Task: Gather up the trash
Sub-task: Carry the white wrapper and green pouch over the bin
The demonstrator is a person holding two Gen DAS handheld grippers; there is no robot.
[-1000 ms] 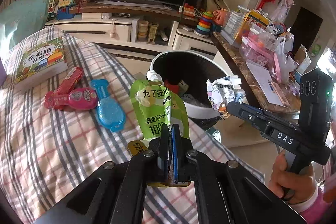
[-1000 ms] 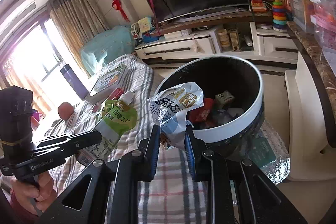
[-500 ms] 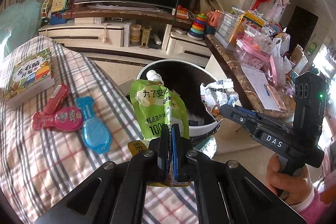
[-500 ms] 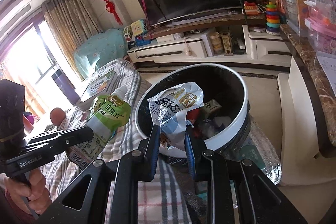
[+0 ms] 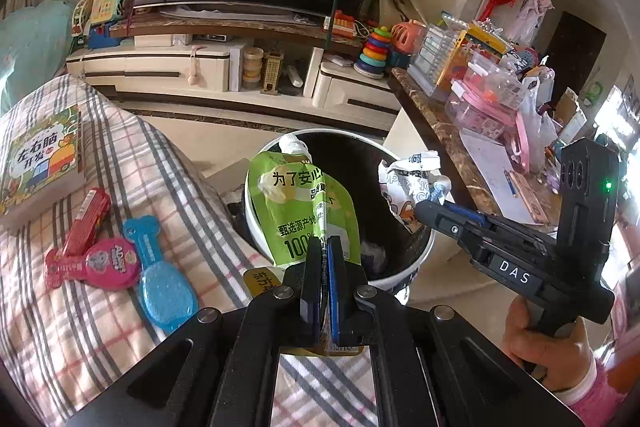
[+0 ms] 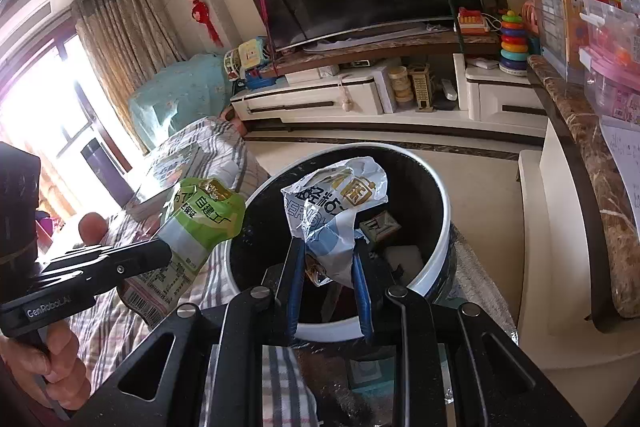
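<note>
My left gripper point(image 5: 324, 247) is shut on a green drink pouch point(image 5: 298, 207) with a white spout, held upright over the near rim of the white trash bin point(image 5: 400, 277). The same green pouch point(image 6: 200, 223) shows at the left of the right wrist view, still beside the bin. My right gripper point(image 6: 326, 255) is shut on a crumpled white-and-blue wrapper point(image 6: 334, 207), which hangs over the bin's point(image 6: 444, 211) dark inside. That wrapper point(image 5: 412, 179) and the right gripper point(image 5: 422, 205) appear at the bin's right side in the left wrist view. Other scraps lie in the bin.
On the plaid cloth point(image 5: 80, 327) lie a blue toy comb point(image 5: 160, 279), a pink toy mirror point(image 5: 96, 263), a red toy point(image 5: 88, 223) and a picture book point(image 5: 40, 163). A marble counter point(image 6: 592, 179) crowded with boxes runs along the right. A TV cabinet point(image 6: 360, 99) stands behind.
Both grippers have moved toward the bin with their loads. The bin looks closer and lower in both views, and the wrapper now hangs over its opening.
</note>
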